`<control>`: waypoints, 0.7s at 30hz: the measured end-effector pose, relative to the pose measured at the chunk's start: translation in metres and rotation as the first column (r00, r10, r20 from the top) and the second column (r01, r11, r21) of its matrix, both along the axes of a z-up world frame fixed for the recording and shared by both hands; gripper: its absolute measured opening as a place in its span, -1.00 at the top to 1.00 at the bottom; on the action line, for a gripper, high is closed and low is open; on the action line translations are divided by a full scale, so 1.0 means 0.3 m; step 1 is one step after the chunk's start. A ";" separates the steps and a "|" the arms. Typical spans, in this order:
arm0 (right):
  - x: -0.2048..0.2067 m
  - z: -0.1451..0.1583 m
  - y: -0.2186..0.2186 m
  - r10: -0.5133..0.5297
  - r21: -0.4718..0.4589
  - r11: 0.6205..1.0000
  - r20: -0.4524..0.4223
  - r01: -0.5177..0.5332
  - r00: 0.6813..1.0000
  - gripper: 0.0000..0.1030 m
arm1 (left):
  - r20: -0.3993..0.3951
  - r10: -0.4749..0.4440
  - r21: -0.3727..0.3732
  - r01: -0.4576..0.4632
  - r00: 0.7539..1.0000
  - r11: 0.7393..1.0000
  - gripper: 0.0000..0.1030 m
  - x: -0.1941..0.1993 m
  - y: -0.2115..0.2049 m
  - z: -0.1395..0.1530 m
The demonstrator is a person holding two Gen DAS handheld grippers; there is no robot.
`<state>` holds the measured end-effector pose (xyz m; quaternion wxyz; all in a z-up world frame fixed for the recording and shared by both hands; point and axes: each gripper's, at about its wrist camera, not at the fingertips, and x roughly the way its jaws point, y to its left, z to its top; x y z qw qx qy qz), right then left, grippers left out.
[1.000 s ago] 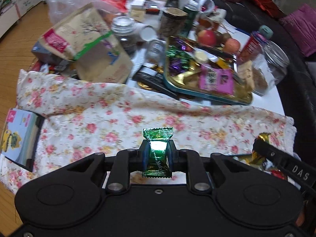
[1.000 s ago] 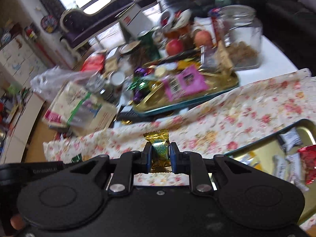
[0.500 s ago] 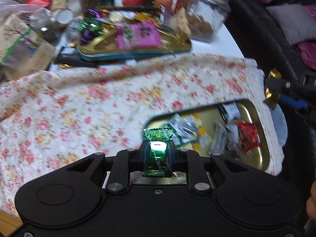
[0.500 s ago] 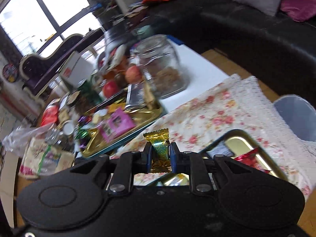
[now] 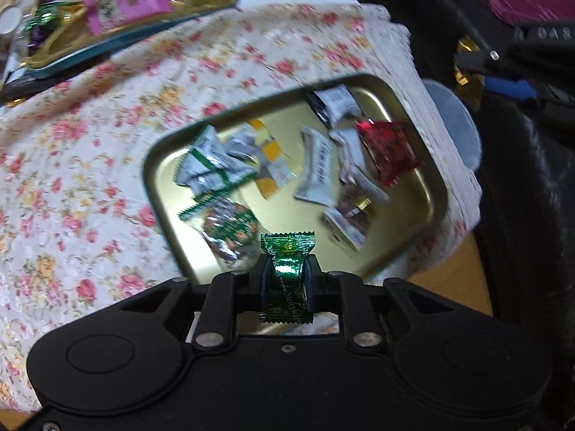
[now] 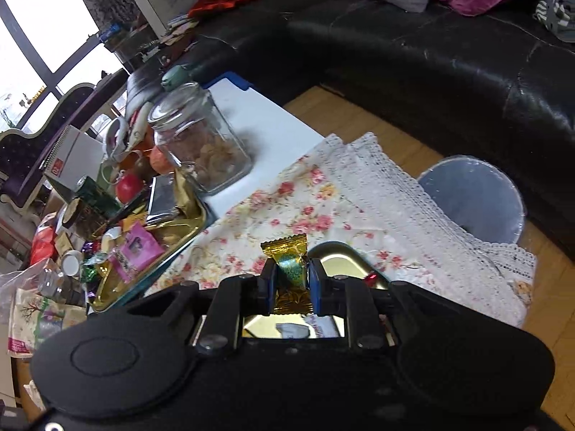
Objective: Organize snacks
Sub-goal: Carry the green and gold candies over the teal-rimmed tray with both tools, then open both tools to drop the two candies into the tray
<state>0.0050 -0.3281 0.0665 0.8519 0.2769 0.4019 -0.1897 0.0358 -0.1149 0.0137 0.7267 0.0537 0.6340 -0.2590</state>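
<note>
My left gripper (image 5: pixel 287 280) is shut on a green foil candy (image 5: pixel 286 273) and hangs over the near edge of a gold tray (image 5: pixel 436 183) that holds several wrapped snacks. My right gripper (image 6: pixel 290 280) is shut on a gold foil candy (image 6: pixel 289 262) above the same tray's far rim (image 6: pixel 334 251). The right gripper with its gold candy (image 5: pixel 467 75) also shows at the upper right of the left wrist view, beyond the tray's right side.
A second gold tray (image 5: pixel 118 32) with mixed sweets lies further back on the floral cloth (image 5: pixel 90 165). A glass jar (image 6: pixel 197 140), apples and boxes crowd the table's far end. A grey bin (image 6: pixel 474 201) stands by the table corner, a black sofa (image 6: pixel 449 54) behind.
Both grippers have swung right, toward the near gold tray. The left gripper now hangs over the tray's near edge. Both candies stay held.
</note>
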 end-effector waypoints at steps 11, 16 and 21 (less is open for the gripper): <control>-0.051 -0.024 -0.052 0.047 0.000 0.999 -0.051 -0.047 0.998 0.60 | 0.007 -0.042 0.022 0.042 0.999 0.999 0.46 -0.020 -0.054 -0.026; -0.072 -0.041 -0.055 0.110 -0.003 0.994 -0.114 -0.111 0.987 0.60 | 0.009 -0.007 0.041 0.007 1.000 0.999 0.46 -0.004 -0.042 -0.038; -0.095 -0.045 -0.041 0.169 -0.045 0.983 -0.160 -0.178 0.973 0.58 | 0.023 0.013 0.058 -0.014 1.000 0.998 0.46 0.003 -0.038 -0.040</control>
